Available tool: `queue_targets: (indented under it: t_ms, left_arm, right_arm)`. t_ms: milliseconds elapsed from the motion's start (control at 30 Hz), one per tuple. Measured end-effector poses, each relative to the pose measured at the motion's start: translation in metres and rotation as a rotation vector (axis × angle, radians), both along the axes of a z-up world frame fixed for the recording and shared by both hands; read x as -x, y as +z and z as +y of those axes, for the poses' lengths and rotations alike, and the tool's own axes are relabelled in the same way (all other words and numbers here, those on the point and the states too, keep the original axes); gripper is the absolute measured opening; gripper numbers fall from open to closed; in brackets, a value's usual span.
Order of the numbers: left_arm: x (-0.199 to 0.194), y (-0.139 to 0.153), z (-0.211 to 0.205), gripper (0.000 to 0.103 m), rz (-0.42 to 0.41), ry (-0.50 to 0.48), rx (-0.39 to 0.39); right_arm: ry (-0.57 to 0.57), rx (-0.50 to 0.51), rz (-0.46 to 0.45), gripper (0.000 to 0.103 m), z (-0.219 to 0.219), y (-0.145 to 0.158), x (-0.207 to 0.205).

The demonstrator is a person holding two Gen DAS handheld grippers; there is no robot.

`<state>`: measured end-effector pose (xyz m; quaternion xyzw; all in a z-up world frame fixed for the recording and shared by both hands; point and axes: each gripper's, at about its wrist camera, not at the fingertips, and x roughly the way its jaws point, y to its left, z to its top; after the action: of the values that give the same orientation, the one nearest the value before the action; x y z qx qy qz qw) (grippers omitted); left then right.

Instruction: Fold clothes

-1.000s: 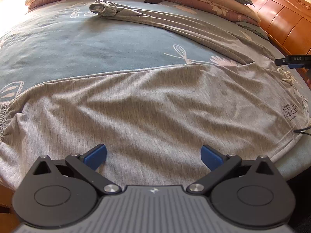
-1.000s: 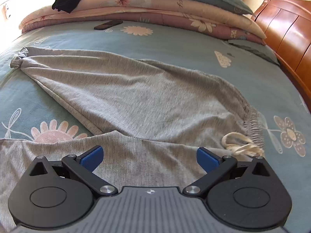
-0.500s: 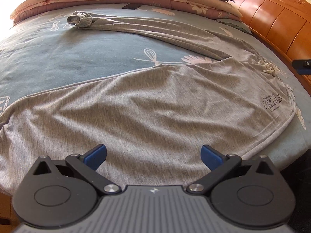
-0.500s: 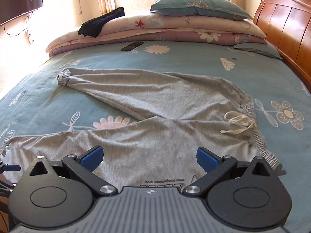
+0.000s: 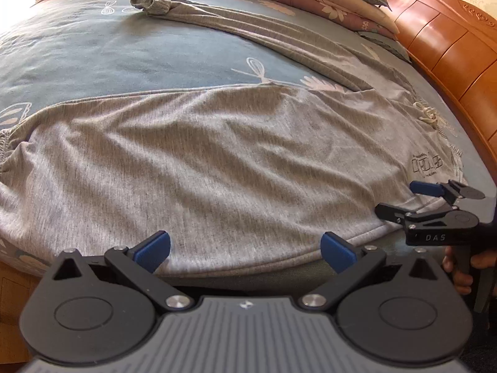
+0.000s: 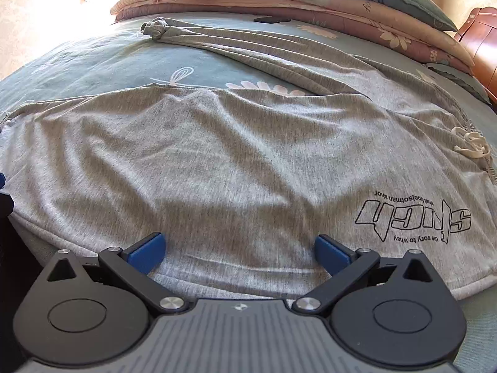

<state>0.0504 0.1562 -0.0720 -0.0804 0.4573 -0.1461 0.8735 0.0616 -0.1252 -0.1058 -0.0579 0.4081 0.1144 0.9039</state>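
Both grippers have dropped back toward the near edge of the bed since half a second ago, and the right gripper (image 5: 403, 199) now shows at the right of the left wrist view, where only its tip showed before. Grey sweatpants (image 5: 217, 161) lie spread on the blue-green flowered bedsheet (image 5: 77, 59), one leg across the near side, the other running to the far left and ending in a bunched cuff (image 5: 152, 1). Their waistband lies at the right with a pale drawstring (image 6: 472, 144) and a black printed logo (image 6: 416, 217) near the hem. Creases run along the near leg. The left gripper (image 5: 245, 247) hovers at the near hem, its blue pads set wide apart and holding nothing. The right gripper's pads are likewise spread wide and empty over the hem below the logo; a hand (image 5: 462, 267) grips its handle.
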Motion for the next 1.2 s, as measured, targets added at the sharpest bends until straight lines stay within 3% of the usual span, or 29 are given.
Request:
queue_targets:
  t_ms: [200, 267, 433, 500, 633, 700, 900, 967, 1100, 1200]
  left_arm:
    - [-0.036, 0.010, -0.039, 0.102, -0.082, -0.086, 0.002]
    - [-0.041, 0.003, -0.050, 0.102, -0.067, -0.122, 0.009]
    - [-0.031, -0.021, -0.055, 0.102, 0.021, -0.186, 0.043]
    - [-0.016, -0.023, -0.048, 0.102, 0.011, -0.189, 0.060]
    - [-0.001, -0.012, -0.040, 0.102, -0.007, -0.204, 0.024]
    - [-0.004, -0.010, -0.036, 0.102, -0.027, -0.184, -0.003]
    - [-0.012, -0.017, -0.018, 0.102, 0.047, -0.123, 0.005]
    - [-0.009, -0.010, -0.009, 0.102, 0.032, -0.107, -0.002]
    - [-0.017, -0.003, 0.022, 0.102, -0.022, 0.000, -0.052]
    - [-0.025, -0.016, 0.051, 0.102, 0.046, 0.108, -0.016]
  right_arm:
    - [-0.031, -0.010, -0.031, 0.103, 0.001, -0.002, 0.007]
    - [-0.029, -0.012, -0.038, 0.103, 0.000, -0.003, 0.008]
    - [-0.012, -0.022, -0.057, 0.103, -0.004, -0.004, 0.012]
    - [-0.011, -0.024, -0.067, 0.103, -0.004, -0.005, 0.014]
    - [-0.007, -0.028, -0.082, 0.103, -0.005, -0.006, 0.015]
    - [-0.007, -0.030, -0.090, 0.103, -0.005, -0.007, 0.016]
    - [-0.001, -0.032, -0.094, 0.103, -0.006, -0.007, 0.017]
    - [0.001, -0.033, -0.095, 0.103, -0.006, -0.007, 0.018]
    - [-0.004, -0.034, -0.103, 0.103, -0.006, -0.008, 0.019]
    - [-0.002, -0.034, -0.103, 0.103, -0.006, -0.008, 0.019]
